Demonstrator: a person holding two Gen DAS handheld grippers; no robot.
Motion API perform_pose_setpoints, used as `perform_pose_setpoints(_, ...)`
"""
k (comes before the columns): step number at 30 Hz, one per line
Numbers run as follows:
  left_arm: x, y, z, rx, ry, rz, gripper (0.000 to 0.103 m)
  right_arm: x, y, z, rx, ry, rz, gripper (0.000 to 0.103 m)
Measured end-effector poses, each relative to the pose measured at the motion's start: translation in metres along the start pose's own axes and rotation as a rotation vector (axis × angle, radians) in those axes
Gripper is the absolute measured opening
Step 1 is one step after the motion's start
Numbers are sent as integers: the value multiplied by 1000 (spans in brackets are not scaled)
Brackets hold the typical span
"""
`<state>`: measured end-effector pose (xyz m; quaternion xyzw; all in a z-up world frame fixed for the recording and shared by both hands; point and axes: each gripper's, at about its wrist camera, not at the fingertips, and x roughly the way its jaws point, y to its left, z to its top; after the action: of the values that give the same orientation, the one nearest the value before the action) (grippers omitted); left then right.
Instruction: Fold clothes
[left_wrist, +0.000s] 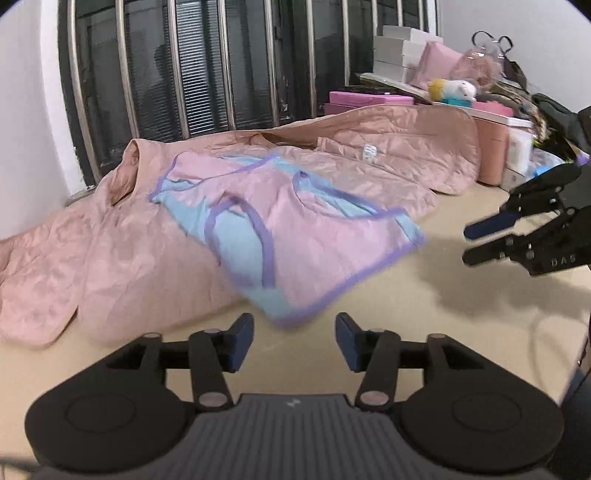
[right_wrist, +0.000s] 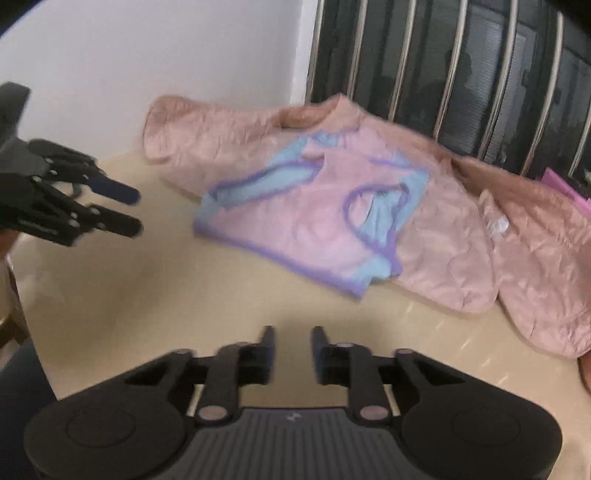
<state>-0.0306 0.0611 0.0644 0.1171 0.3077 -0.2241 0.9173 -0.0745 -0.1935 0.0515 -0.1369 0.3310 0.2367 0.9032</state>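
So both claws are empty right now. The left claw (left_wrist: 294, 343) has its jaws spread wide, hovering over the bare beige tabletop (left_wrist: 388, 295) just short of the near corner of the vest. The right claw (right_wrist: 293, 349) is parted too, a bit narrower, also holding nothing and hanging over bare table on the near side. Each one shows up in the other's camera off to the side, well apart from the cloth.

The thing to fold looks like the little pink vest (left_wrist: 295, 236) with purple trim and a blue lining. It's lying flat but crooked, half on the table and half draped over a bigger peach quilted jacket (left_wrist: 92, 258) that's spread toward the far edge by the barred window (left_wrist: 221, 66). Boxes and a plush toy (left_wrist: 456, 90) are piled at the far right corner.

My read: this is the reach-in stage, no fold started yet. Next move probably needs each claw to pinch one spot on the vest's near hem or a shoulder strap, taking only the vest's layer and not the jacket under it, then drag it onto open table so it can be squared up
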Motion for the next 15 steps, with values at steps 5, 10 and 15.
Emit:
perform_pose_setpoints(5, 61, 18, 27, -76, 79, 80, 61, 34, -43, 35, 120, -25, -62, 29)
perform_pose_setpoints(10, 90, 49, 28, -265, 113, 79, 36, 87, -81, 61, 238, 4, -74, 28)
perform_pose_setpoints(15, 84, 70, 19, -398, 82, 39, 1, 120, -97, 61, 318, 43, -68, 5)
